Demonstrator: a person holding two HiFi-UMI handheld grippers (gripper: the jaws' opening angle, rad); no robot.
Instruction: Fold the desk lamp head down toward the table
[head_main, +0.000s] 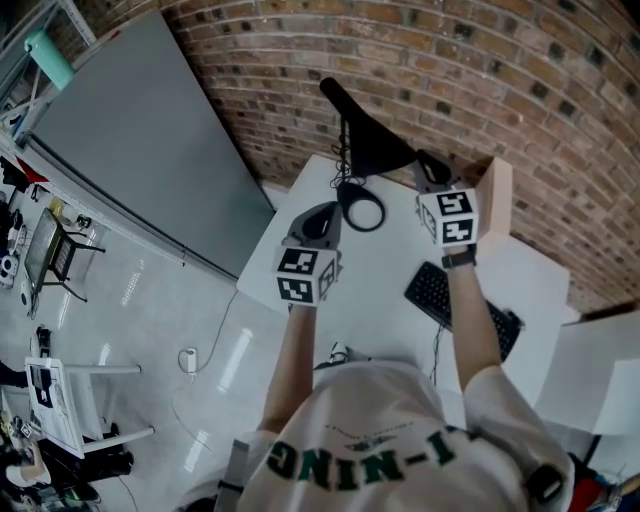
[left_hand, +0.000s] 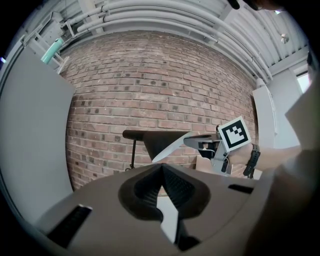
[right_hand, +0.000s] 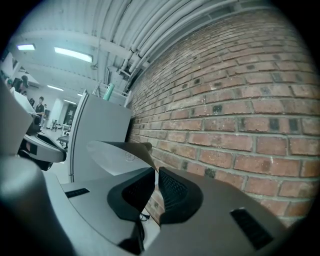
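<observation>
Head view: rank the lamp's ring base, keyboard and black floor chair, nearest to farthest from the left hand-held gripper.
1. Ring base, just right of the left hand-held gripper.
2. Keyboard, farther right on the table.
3. Black chair, far left on the floor.

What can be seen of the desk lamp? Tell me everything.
The desk lamp is dark and matte-looking: a long flat head held roughly level, a pale panel underneath, a thin stem and a ring base resting on the white table, before the brick wall. The right gripper sits at the head's end; whether it clamps it is unclear.
</observation>
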